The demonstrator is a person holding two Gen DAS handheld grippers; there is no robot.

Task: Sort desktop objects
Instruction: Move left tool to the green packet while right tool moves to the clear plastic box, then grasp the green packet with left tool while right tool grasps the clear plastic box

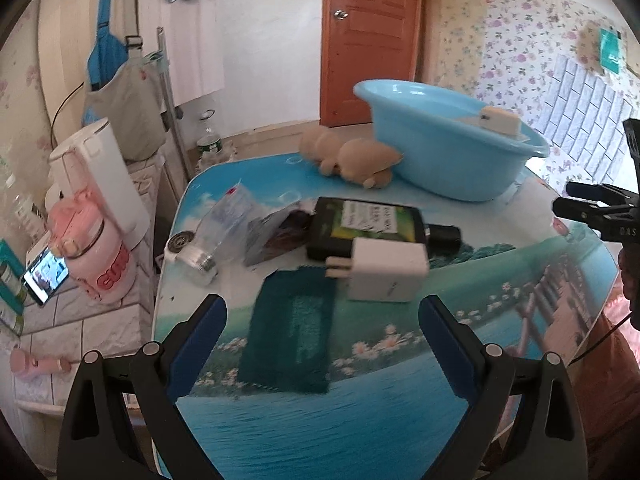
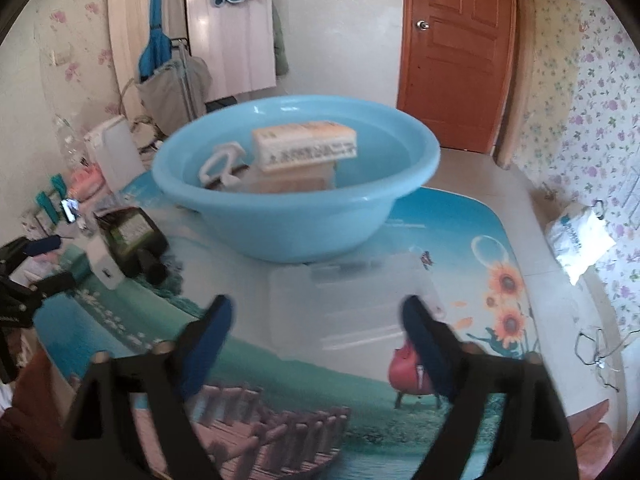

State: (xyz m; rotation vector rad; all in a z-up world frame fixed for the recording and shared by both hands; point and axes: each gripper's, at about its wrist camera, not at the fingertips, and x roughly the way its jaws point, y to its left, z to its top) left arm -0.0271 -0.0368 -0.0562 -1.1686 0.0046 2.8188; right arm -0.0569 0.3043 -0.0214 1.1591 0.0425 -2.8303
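1. light blue round plastic basin (image 2: pixel 292 216) is sitting at the far side of the scenic-print table (image 2: pixel 280 364), holding a cream rectangular box with printed sides (image 2: pixel 306 146) and a white looped plastic piece (image 2: pixel 220 164) beside it.
2. left gripper (image 1: pixel 322 320) is hovering above the table with its blue-padded fingers (image 1: pixel 200 344) spread wide, gripping nothing.
3. dark green rectangular cloth (image 1: pixel 290 332) is lying flat between those fingers, farther along the table.
4. white square plug-in charger (image 1: pixel 386 270) is resting just past the cloth, touching a black flat bottle with a green and white label (image 1: pixel 360 230) behind it.
5. crumpled clear plastic packets (image 1: pixel 236 224) are lying left of the bottle, and a tan plush toy (image 1: pixel 352 156) is sitting against the basin's left wall.
6. right gripper (image 2: pixel 316 316) is hanging over a clear flat plastic lid (image 2: pixel 348 300) lying in front of the basin; its blue-padded fingers (image 2: pixel 212 340) are standing wide apart and are holding nothing.
7. pink drinking bottle with red lettering (image 1: pixel 96 252) and a white electric kettle (image 1: pixel 100 176) are standing on a side counter left of the table.
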